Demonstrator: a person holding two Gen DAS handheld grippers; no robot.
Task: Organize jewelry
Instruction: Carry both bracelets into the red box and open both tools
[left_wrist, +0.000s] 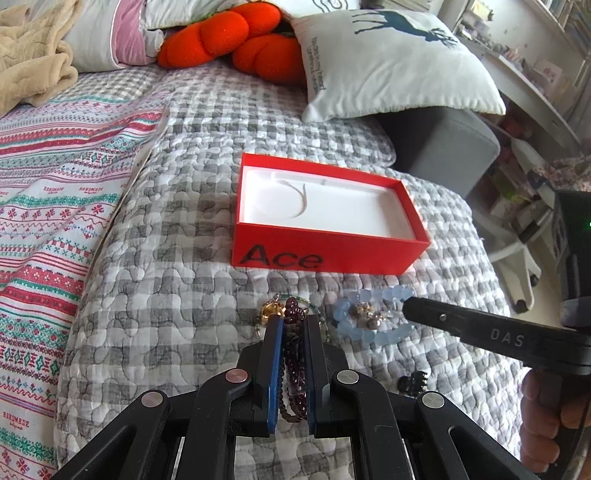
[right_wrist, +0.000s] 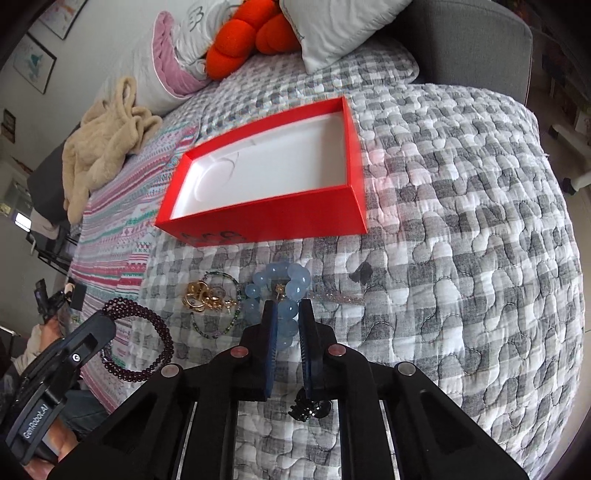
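A red box (left_wrist: 325, 254) with a white lining lies open on the grey checked quilt; it also shows in the right wrist view (right_wrist: 266, 218). My left gripper (left_wrist: 293, 321) is shut on a dark purple bead bracelet (left_wrist: 293, 369), also seen in the right wrist view (right_wrist: 147, 332). My right gripper (right_wrist: 288, 306) is shut on a pale blue bead bracelet (right_wrist: 280, 284), which shows in the left wrist view (left_wrist: 369, 317) too. Gold jewelry (right_wrist: 203, 295) and a thin green bead strand (right_wrist: 221, 328) lie between the two bracelets.
A small black hair clip (right_wrist: 306, 406) lies on the quilt under my right gripper. A striped blanket (left_wrist: 48, 221) covers the bed's left side. Pillows (left_wrist: 391, 59) and an orange cushion (left_wrist: 236, 37) lie at the head. A grey stool (left_wrist: 443, 144) stands beside the bed.
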